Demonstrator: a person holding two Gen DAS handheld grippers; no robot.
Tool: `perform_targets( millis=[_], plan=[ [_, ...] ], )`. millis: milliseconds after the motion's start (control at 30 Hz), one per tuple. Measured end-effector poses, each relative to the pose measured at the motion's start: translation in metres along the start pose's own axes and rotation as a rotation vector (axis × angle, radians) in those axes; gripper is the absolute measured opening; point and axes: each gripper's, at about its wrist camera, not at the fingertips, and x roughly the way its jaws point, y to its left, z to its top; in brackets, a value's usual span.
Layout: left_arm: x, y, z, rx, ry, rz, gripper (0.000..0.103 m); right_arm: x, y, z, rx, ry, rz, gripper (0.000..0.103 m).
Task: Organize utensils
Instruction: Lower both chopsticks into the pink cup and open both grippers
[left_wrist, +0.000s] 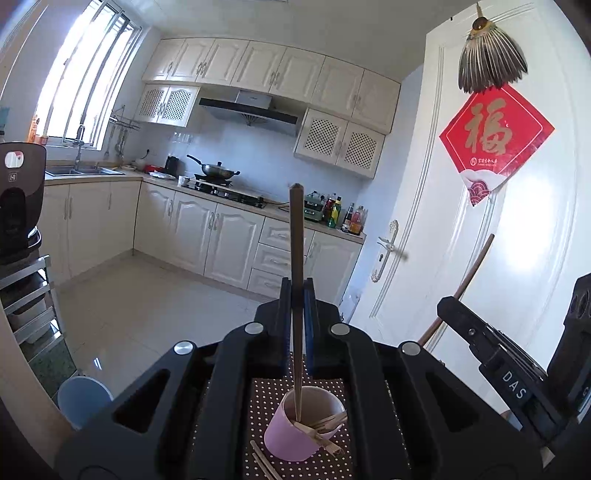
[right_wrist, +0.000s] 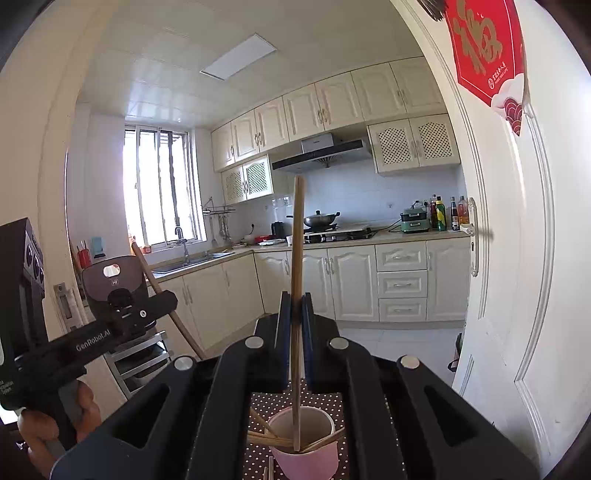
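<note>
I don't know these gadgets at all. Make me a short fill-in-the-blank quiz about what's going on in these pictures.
1. Each gripper is shut on a single ____, held nearly upright.
2. The left gripper holds the dark one; the right gripper holds the ____ coloured one.
3. Both lower ends reach into a ____ coloured cup that already holds other utensils.
4. The cup stands on a brown mat patterned with white ____.

Missing words: chopstick; light wood; pink; dots
</note>
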Motion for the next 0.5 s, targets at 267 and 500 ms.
perform_targets(
  millis=[267, 500],
  plan=[
    [0.009, -0.003, -0.014, 0.032, 0.059, -0.016, 0.007, 0.004, -0.001, -0.005, 0.001, 0.024, 0.005, 0.004],
    [0.016, -0.003, -0.022, 0.065, 0.134, -0.020, 0.007, 0.007, 0.002, -0.010, -0.004, 0.052, 0.007, 0.004]
  ],
)
